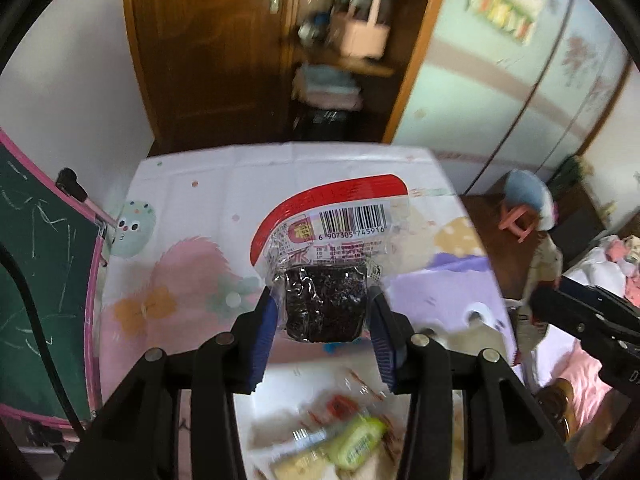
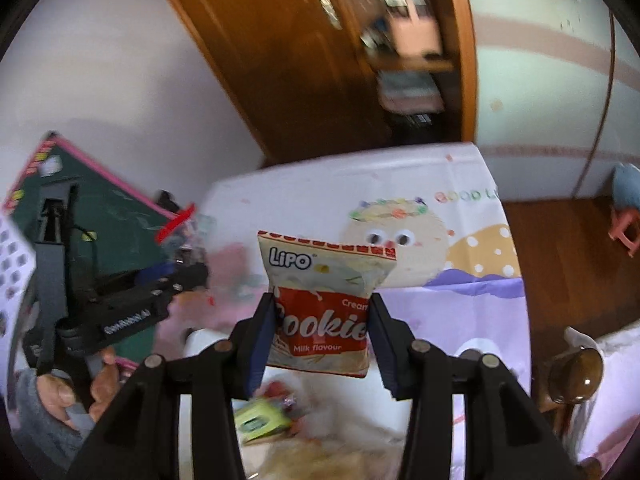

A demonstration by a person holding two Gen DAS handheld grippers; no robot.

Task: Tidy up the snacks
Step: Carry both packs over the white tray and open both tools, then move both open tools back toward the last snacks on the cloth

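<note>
Both grippers are raised above the bench [image 1: 192,184], which wears a pastel cartoon cloth, and each carries a snack. The left gripper [image 1: 322,308] is clenched on a clear-wrapped dark cake packet [image 1: 324,300]: the blue pads press the dark block from either side, and the packet's long axis runs straight ahead of the jaws, with the barcode and red-banded end sticking out past the tips. The right gripper [image 2: 322,320] grasps a Lipo cream cookie packet [image 2: 324,308] the same way, pinched across its lower red half, the top seal pointing away from the jaws.

The remaining loose snacks [image 1: 340,436], among them a yellow-green packet [image 1: 358,440], lie blurred directly below and behind the jaws, on a white surface I cannot identify.

Where the sorted snacks belong does not show. Since both packets project forward, I judge each hand must tip its nose down toward the destination before letting go.
</note>
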